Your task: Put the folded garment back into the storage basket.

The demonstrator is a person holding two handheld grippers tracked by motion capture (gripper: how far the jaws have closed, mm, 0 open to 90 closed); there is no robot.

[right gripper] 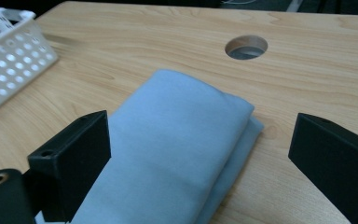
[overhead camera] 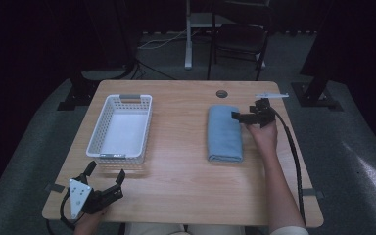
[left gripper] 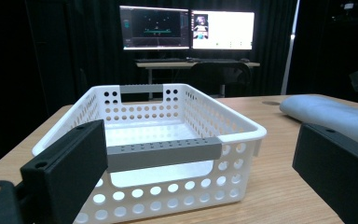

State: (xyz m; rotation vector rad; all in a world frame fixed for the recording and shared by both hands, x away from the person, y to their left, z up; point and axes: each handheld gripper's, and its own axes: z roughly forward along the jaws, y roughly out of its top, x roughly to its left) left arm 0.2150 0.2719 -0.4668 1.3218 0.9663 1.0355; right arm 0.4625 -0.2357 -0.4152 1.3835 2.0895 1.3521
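Note:
A folded light-blue towel (overhead camera: 224,133) lies lengthwise on the right half of the wooden table (overhead camera: 176,161). My right gripper (overhead camera: 245,111) hovers open at the towel's far right corner, and its jaws straddle the towel (right gripper: 177,140) in the right gripper view, apart from the cloth. A white perforated basket (overhead camera: 120,127) with grey handles stands empty on the left half. My left gripper (overhead camera: 106,171) is open near the table's front left edge, just short of the basket (left gripper: 168,140), with nothing between its jaws. The towel (left gripper: 326,114) also lies off to the right in the left gripper view.
A round cable hole (overhead camera: 221,93) sits in the table beyond the towel, seen too as the hole (right gripper: 246,46). A black chair (overhead camera: 240,39) and a desk leg (overhead camera: 189,34) stand behind the table. Two lit monitors (left gripper: 186,28) glow on a far desk.

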